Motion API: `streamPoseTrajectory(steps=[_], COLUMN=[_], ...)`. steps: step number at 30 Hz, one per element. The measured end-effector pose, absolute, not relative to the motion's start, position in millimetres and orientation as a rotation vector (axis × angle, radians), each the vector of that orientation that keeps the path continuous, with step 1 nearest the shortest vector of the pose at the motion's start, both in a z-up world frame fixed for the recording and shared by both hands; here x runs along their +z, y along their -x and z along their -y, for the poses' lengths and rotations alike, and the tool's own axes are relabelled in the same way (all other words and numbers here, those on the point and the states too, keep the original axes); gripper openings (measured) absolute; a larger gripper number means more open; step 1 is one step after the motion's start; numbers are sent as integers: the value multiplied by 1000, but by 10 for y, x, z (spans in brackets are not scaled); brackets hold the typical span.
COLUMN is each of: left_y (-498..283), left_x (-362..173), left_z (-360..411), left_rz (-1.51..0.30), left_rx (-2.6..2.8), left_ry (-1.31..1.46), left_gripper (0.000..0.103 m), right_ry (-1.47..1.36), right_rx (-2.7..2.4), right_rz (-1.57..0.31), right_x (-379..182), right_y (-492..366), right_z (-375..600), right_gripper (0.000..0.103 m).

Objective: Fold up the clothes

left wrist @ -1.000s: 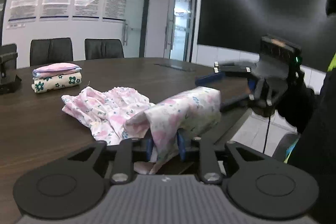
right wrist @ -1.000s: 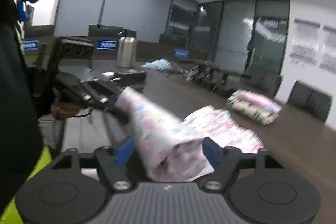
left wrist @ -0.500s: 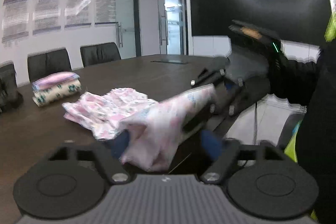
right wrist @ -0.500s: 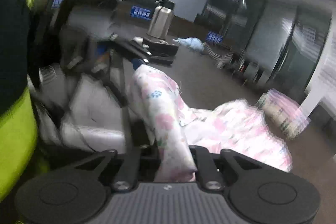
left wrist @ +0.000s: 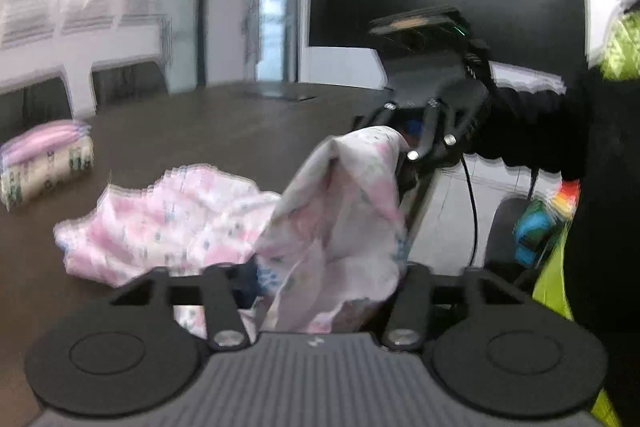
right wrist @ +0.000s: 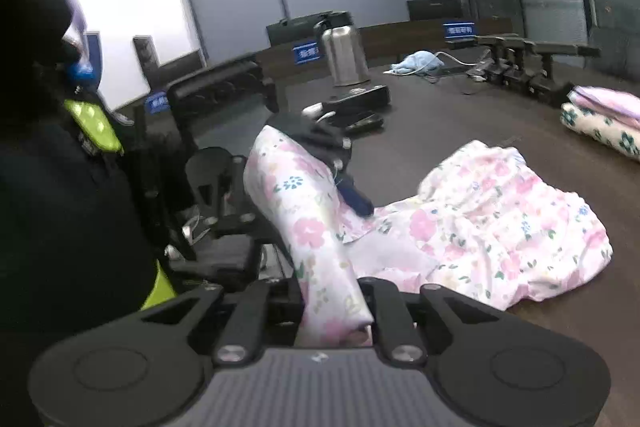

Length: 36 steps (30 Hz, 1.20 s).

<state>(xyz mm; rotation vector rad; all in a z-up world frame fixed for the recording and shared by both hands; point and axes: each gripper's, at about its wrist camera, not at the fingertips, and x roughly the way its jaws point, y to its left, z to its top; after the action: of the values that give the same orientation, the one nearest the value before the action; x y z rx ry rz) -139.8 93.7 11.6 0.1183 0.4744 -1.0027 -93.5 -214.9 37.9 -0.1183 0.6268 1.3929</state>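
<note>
Right tongs [right wrist: 334, 311] clamp the floral garment's [right wrist: 500, 227] raised edge; left tongs [left wrist: 316, 291] gape around it, gripping nothing. Remainder rumples on the bench [right wrist: 440, 115] ahead. Regrip before tensioning, judging by slack.

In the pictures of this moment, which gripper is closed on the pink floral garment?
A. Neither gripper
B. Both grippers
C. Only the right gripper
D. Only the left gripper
C. The right gripper pinches the pink floral garment between closed fingers, while the left gripper stands open around the cloth.
</note>
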Motion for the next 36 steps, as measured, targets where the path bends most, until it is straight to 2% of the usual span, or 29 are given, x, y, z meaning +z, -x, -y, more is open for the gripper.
streamPoseTrajectory(steps=[1, 3, 5, 6, 7, 9, 10, 11, 12, 13, 15, 16, 17, 19, 24, 25, 29, 31, 33, 34, 35, 36], left_y=[1309, 1134, 959, 890, 846, 772, 742, 716, 722, 766, 855, 899, 943, 1032, 1255, 1270, 1180, 1229, 1187, 1167, 1130, 1091], left_x=[93, 24, -46, -81, -114, -155, -167, -173, -154, -102, 0, 51, 102, 205, 443, 448, 377, 340, 308, 292, 266, 226], left_z=[-984, -1112, -1240, -1303, -1361, -1420, -1419, -1394, -1376, -1367, -1347, -1337, -1327, -1308, -1242, -1191, -880, -747, -683, -650, -675, -771], left_rz=[-517, -605, -690, -722, -742, -780, -798, -814, -811, -785, -732, -706, -679, -625, -493, -490, -575, -578, -625, -648, -675, -697], left_rx=[-991, -959, -919, -901, -886, -861, -855, -856, -844, -818, -764, -737, -710, -656, -530, -537, -515, -457, -429, -416, -390, -366], left_ry=[-39, 146, 332, 415, 486, 564, 583, 590, 574, 533, 451, 410, 370, 289, 96, 84, 63, 39, 72, 89, 131, 210], left_gripper=[27, 23, 22, 21, 20, 20, 20, 21, 24, 36, 45, 55, 71, 94, 100, 103, 103, 98, 68, 42, 30, 29], right_ry=[76, -51, -177, -232, -281, -369, -405, -437, -476, -524, -617, -657, -691, -697, -554, -532, -507, -505, -504, -502, -499, -497], right_rx=[1364, 1320, 1302, 1289, 1275, 1230, 1197, 1152, 1109, 1073, 991, 939, 885, 833, 776, 766, 736, 721, 707, 704, 703, 704], right_rz=[-633, -654, -665, -660, -652, -637, -637, -652, -689, -737, -833, -880, -924, -972, -1016, -1023, -1042, -1046, -1048, -1048, -1045, -1040], right_x=[356, 291, 219, 188, 159, 112, 91, 68, 30, -24, -136, -194, -243, -258, -58, -38, -43, -33, -23, -18, -11, -3], right_y=[883, 754, 658, 632, 612, 564, 534, 490, 434, 375, 260, 208, 159, 106, 68, 65, 40, 41, 46, 47, 49, 50], right_z=[2167, 2210, 2268, 2298, 2322, 2364, 2376, 2369, 2354, 2344, 2328, 2329, 2330, 2294, 2070, 2038, 2058, 2066, 2051, 2043, 2040, 2039], right_gripper=[17, 21, 44, 67, 73, 72, 64, 53, 19, 12, 12, 12, 12, 12, 13, 14, 14, 15, 15, 16, 17, 20])
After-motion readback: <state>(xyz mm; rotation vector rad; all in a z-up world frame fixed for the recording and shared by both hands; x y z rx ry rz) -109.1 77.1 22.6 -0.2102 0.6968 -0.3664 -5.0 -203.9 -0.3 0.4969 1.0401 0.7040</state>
